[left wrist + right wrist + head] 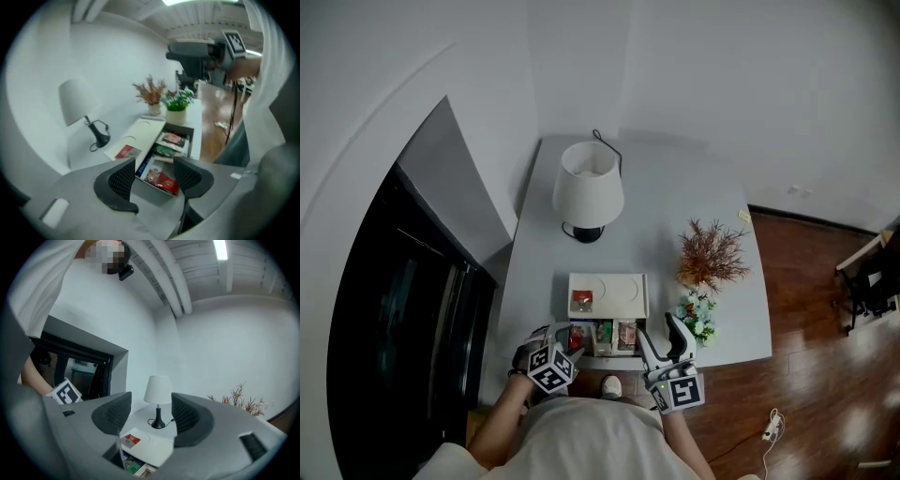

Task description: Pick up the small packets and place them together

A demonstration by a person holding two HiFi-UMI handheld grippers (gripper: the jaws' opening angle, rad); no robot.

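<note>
A shallow black box (598, 353) at the table's front edge holds several small packets: a red one (167, 182), a green one (164, 151) and a brownish one (173, 138). Another red packet (581, 301) lies on the white lid (619, 291) just behind the box. My left gripper (152, 180) hovers over the box's near left end, open, with the red packet showing beyond the gap and no pad touching it. My right gripper (150, 416) is raised at the box's right end (666, 339), open and holding nothing.
A white table lamp (589, 187) stands at the back of the table. A vase of dried brown twigs (711, 253) and a small pot of flowers (698, 314) stand right of the box. Wooden floor with a cable (769, 427) lies to the right.
</note>
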